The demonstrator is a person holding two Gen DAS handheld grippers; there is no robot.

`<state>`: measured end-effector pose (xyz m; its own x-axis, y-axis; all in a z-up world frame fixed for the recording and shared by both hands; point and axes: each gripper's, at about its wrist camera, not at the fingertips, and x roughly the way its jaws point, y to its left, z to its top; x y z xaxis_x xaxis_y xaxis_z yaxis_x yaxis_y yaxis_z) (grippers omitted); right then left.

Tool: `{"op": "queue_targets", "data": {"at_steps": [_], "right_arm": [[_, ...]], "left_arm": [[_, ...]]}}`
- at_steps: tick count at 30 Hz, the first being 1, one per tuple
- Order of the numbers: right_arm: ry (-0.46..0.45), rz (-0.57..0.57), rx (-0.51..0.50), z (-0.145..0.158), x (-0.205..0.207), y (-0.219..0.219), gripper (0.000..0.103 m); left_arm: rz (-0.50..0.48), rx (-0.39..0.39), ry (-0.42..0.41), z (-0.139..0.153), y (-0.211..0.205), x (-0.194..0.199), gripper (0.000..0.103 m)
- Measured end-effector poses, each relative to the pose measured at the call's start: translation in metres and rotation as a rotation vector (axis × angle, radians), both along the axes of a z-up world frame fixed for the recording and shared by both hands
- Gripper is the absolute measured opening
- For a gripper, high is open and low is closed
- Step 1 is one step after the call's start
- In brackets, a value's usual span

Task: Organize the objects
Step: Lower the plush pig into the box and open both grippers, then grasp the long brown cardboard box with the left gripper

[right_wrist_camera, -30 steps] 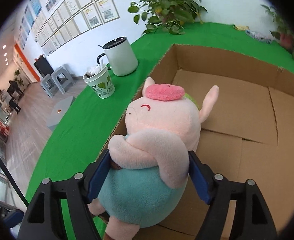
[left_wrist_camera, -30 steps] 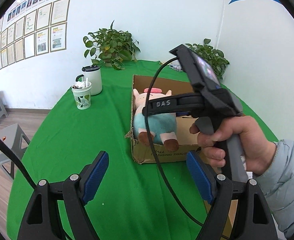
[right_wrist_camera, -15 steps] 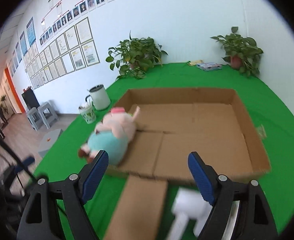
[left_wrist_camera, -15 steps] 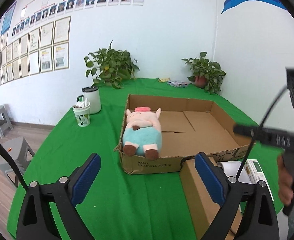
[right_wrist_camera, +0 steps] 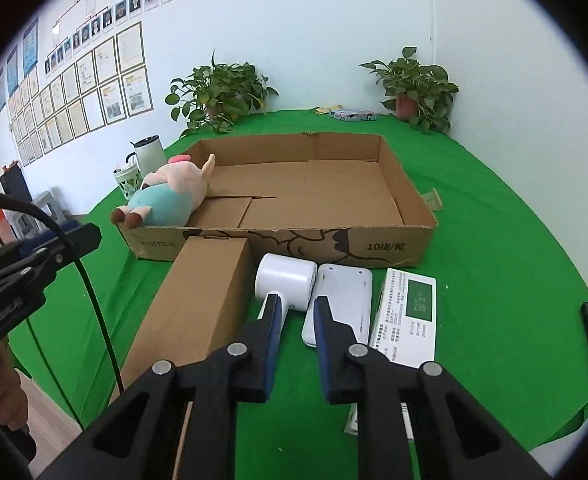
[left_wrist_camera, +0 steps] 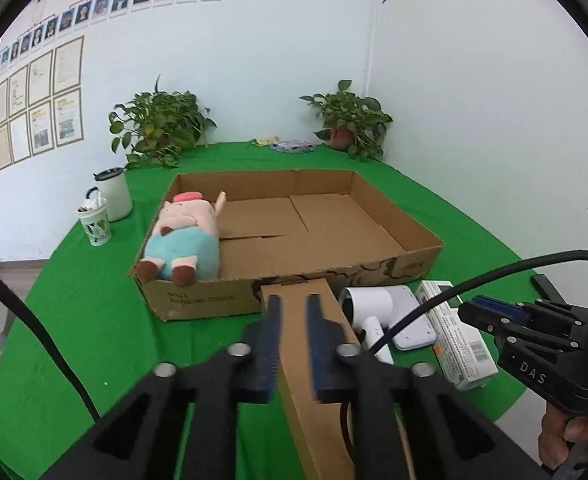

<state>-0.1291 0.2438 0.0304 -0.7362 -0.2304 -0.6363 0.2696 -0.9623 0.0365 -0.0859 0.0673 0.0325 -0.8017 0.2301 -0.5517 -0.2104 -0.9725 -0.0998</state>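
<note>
Left gripper and right gripper: fingers just closed, nothing between, both held back over near edge of counter.

Long carton, white device, flat pack lined up near, probably waiting.

Further: plush pig already in cardboard tray, left corner, leaving room.

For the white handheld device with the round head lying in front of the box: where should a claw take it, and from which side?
Probably by the slim handle of the white handheld device, coming from above on the near side. It lies flat on the green cloth; its round head looks wide for the jaws, and the long brown carton and flat white gadget crowd both sides.
</note>
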Motion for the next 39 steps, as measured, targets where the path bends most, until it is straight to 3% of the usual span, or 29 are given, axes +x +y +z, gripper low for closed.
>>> {"op": "queue_targets", "data": {"at_steps": [2, 3, 4, 5, 7, 10, 14, 19, 22, 26, 28, 34, 36, 39], "right_arm": [[0.012, -0.009, -0.005, 0.001, 0.001, 0.004, 0.025], [0.011, -0.014, -0.01, 0.001, 0.001, 0.006, 0.05], [0.014, -0.022, -0.016, 0.001, 0.0, 0.008, 0.078], [0.026, -0.027, -0.022, 0.0, 0.001, 0.01, 0.083], [0.043, -0.041, -0.02, 0.0, 0.0, 0.013, 0.083], [0.03, -0.039, -0.019, -0.004, -0.003, 0.016, 0.083], [0.025, -0.045, -0.005, -0.008, -0.004, 0.015, 0.083], [0.013, 0.027, -0.008, -0.006, 0.007, 0.0, 0.083], [-0.029, 0.153, -0.076, 0.003, 0.025, -0.016, 0.083], [-0.169, 0.458, -0.274, 0.013, 0.05, -0.037, 0.083], [-0.193, 0.498, -0.289, 0.006, 0.057, -0.043, 0.083], [-0.236, 0.322, -0.102, -0.045, 0.05, -0.052, 0.083], [-0.224, 0.268, -0.008, -0.059, 0.05, -0.06, 0.083], [-0.23, 0.263, -0.008, -0.065, 0.05, -0.065, 0.083]], "left_arm": [[0.004, 0.002, 0.011, -0.001, 0.001, 0.003, 0.007], [0.006, 0.008, 0.017, 0.0, 0.002, 0.005, 0.009], [-0.001, 0.027, 0.021, 0.002, 0.001, 0.006, 0.026], [-0.01, 0.049, 0.023, 0.003, -0.002, 0.008, 0.059], [-0.012, 0.119, 0.052, 0.008, -0.009, 0.012, 0.09], [-0.034, 0.176, 0.058, 0.015, -0.02, 0.013, 0.09], [0.002, 0.146, 0.057, 0.023, -0.029, 0.011, 0.09], [0.067, 0.123, 0.051, 0.044, -0.056, 0.013, 0.09], [0.097, 0.127, 0.046, 0.064, -0.078, 0.018, 0.09], [0.133, 0.101, 0.036, 0.079, -0.095, 0.021, 0.09], [0.112, 0.114, -0.017, 0.069, -0.099, 0.015, 0.09], [0.01, 0.176, -0.239, -0.004, -0.082, -0.024, 0.09], [-0.034, 0.189, -0.312, -0.03, -0.07, -0.035, 0.085], [-0.082, 0.189, -0.372, -0.059, -0.052, -0.046, 0.085]]}}
